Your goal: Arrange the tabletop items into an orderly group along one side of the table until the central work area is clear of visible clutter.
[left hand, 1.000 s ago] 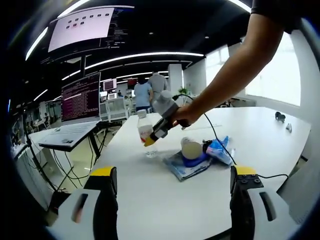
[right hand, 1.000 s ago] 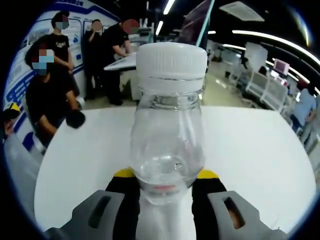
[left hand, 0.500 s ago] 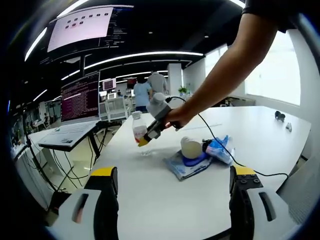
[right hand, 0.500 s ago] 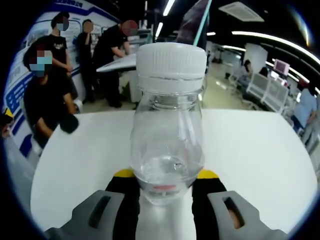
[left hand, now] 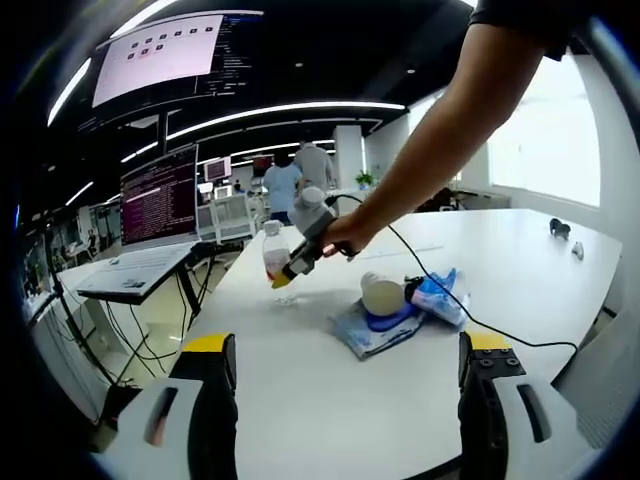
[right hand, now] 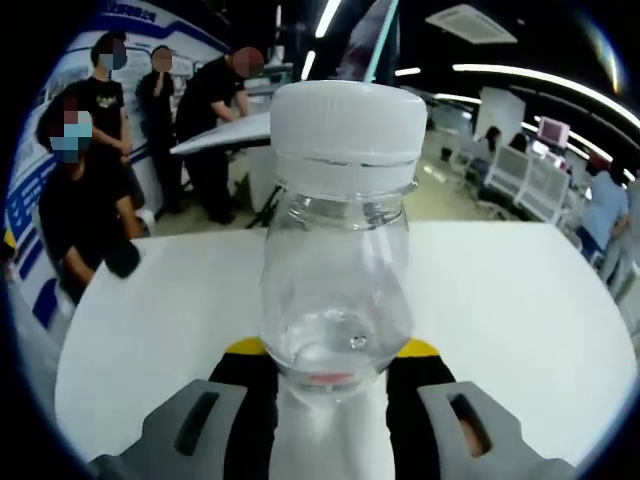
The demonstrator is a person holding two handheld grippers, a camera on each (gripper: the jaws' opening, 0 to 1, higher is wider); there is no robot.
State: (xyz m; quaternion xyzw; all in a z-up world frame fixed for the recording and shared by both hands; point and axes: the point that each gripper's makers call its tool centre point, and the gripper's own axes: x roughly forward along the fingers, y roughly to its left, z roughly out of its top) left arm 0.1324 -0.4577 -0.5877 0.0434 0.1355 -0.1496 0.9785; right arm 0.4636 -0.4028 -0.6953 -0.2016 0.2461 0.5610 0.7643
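In the left gripper view, our left gripper (left hand: 340,400) hangs over the near part of the white table (left hand: 330,420), its two yellow-tipped jaws spread wide with nothing between them. Ahead of it, bare tabletop runs up to a small cluster: a blue packet (left hand: 372,330) lying flat, a pale round object (left hand: 381,296) resting on it, and a crumpled blue-and-white wrapper (left hand: 437,297) touching its right side. A black cable (left hand: 470,325) trails from the cluster toward the table's right edge.

Beyond the cluster, our right gripper (left hand: 283,276) reaches in on an outstretched arm (left hand: 440,120) and pinches a clear bottle (left hand: 273,264), near the table's far left edge. To the right, the tabletop stretches wide and open, with only two small dark objects (left hand: 563,236) well apart at the far side.

In the right gripper view, the bottle (right hand: 338,270) stands upright between our jaws, which press against its lower body on both sides; its white cap (right hand: 347,124) is on. Past it the table (right hand: 520,320) is bare out to its curved far edge, where several people (right hand: 90,190) stand.
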